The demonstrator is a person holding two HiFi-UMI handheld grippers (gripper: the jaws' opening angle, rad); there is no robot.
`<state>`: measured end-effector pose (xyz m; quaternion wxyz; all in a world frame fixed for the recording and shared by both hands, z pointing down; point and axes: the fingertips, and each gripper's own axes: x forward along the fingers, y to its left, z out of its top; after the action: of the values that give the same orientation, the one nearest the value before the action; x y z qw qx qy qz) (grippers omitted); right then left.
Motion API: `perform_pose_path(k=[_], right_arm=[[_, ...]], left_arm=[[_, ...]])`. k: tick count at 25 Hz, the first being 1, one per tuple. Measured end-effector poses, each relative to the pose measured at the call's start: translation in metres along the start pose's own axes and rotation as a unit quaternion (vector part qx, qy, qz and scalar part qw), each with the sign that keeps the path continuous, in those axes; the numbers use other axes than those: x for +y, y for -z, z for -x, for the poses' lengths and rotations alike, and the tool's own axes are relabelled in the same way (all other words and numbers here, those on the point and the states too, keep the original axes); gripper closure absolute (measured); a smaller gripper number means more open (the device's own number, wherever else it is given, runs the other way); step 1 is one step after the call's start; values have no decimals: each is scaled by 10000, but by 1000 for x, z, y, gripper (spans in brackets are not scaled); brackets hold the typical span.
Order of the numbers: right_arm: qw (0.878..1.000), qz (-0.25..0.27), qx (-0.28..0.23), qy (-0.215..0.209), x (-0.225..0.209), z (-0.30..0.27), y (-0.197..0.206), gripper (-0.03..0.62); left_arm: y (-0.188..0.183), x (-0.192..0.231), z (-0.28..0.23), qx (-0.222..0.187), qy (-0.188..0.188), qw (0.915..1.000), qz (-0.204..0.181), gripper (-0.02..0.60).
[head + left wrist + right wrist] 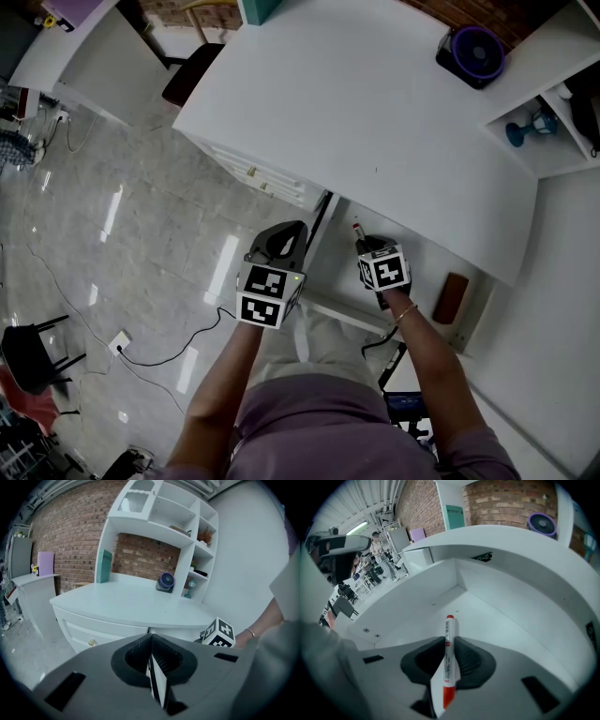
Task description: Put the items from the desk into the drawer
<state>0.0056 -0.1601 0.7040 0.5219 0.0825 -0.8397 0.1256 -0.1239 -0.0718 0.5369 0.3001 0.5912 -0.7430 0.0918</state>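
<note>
A red-and-white marker (449,653) is clamped between the jaws of my right gripper (449,641), its red tip pointing into the open white drawer (497,620). From the head view, the right gripper (367,248) hangs over that drawer (427,258) under the desk's front edge, and the marker (357,232) sticks out ahead of it. My left gripper (286,236) is to its left, in front of the desk, shut with nothing between the jaws. In its own view the left gripper (151,641) faces the desk top (131,602).
A purple fan (473,52) stands at the desk's far right corner. A brown oblong thing (451,297) lies near the drawer's right end. Closed drawers with brass knobs (92,642) are at the desk's left. A teal box (103,566) stands at the back.
</note>
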Motion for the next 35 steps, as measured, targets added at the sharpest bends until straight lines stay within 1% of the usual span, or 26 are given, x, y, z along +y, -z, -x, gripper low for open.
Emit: perform_pose_path(k=[3, 8, 18, 28, 35], right_arm=[[10000, 17, -2, 46, 0, 0, 0, 515], [9999, -37, -165, 33, -1, 7, -4, 492], [9959, -226, -874, 24, 11, 52, -28, 506], [9828, -443, -1784, 153, 19, 109, -62, 545], [9696, -549, -2374, 223, 24, 151, -83, 556]], left_arm=[[-1, 1, 0, -6, 15, 10000, -3, 581], [-4, 2, 0, -22, 46, 10000, -43, 581], [-14, -5, 0, -109, 212, 9996, -175, 581], [-25, -13, 0, -224, 362, 9988, -245, 581], [-32, -18, 2, -303, 465, 9979, -325, 581]])
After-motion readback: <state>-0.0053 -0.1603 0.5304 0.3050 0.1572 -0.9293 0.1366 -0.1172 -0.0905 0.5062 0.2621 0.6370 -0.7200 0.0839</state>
